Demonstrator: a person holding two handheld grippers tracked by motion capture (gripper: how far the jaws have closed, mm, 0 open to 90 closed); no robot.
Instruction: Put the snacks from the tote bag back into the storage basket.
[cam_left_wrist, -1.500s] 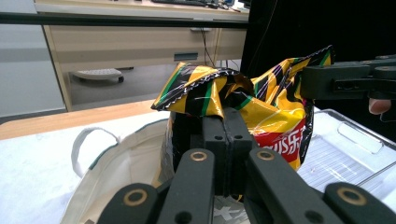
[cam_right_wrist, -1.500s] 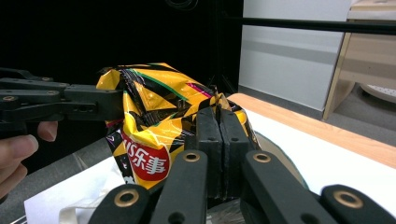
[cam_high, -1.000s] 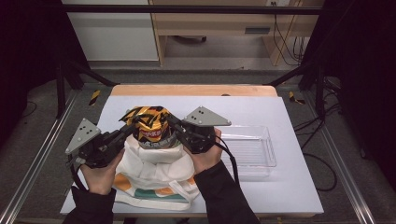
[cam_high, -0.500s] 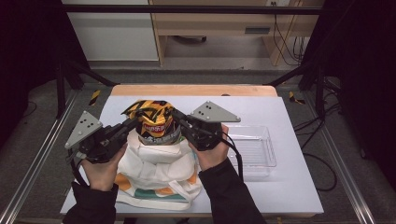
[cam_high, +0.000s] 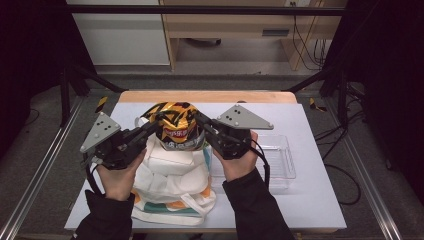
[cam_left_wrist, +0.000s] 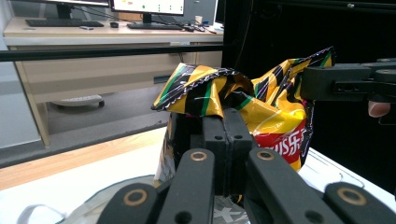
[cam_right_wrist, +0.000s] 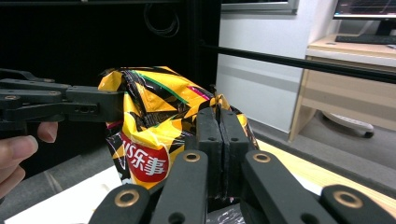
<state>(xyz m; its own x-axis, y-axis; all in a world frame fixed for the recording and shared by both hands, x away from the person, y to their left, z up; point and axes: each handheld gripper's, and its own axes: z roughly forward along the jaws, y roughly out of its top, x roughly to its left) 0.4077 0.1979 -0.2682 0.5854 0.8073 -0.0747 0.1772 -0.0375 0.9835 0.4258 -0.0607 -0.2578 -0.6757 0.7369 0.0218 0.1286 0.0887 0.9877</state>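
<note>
A yellow and black chip bag (cam_high: 175, 127) is held up between the two grippers, above a white cloth tote bag (cam_high: 172, 187) that lies on the table. My left gripper (cam_high: 152, 126) is shut on the bag's left edge, and my right gripper (cam_high: 200, 121) is shut on its right edge. In the left gripper view the jaws (cam_left_wrist: 225, 135) are pressed together on crinkled foil of the chip bag (cam_left_wrist: 275, 121), with the right gripper (cam_left_wrist: 345, 84) beyond. The right gripper view shows its jaws (cam_right_wrist: 218, 135) pinching the chip bag (cam_right_wrist: 149, 121), with the left gripper (cam_right_wrist: 70, 105) on the far side.
A white box-like item (cam_high: 170, 159) sits in the tote's mouth under the chip bag. A clear plastic tray (cam_high: 280, 162) lies on the white table (cam_high: 310, 205) to the right of the right hand. Metal frame rails run along both table sides.
Both hands have risen and moved slightly away from the person, carrying the chip bag higher above the tote. Both grips stay shut on it.
</note>
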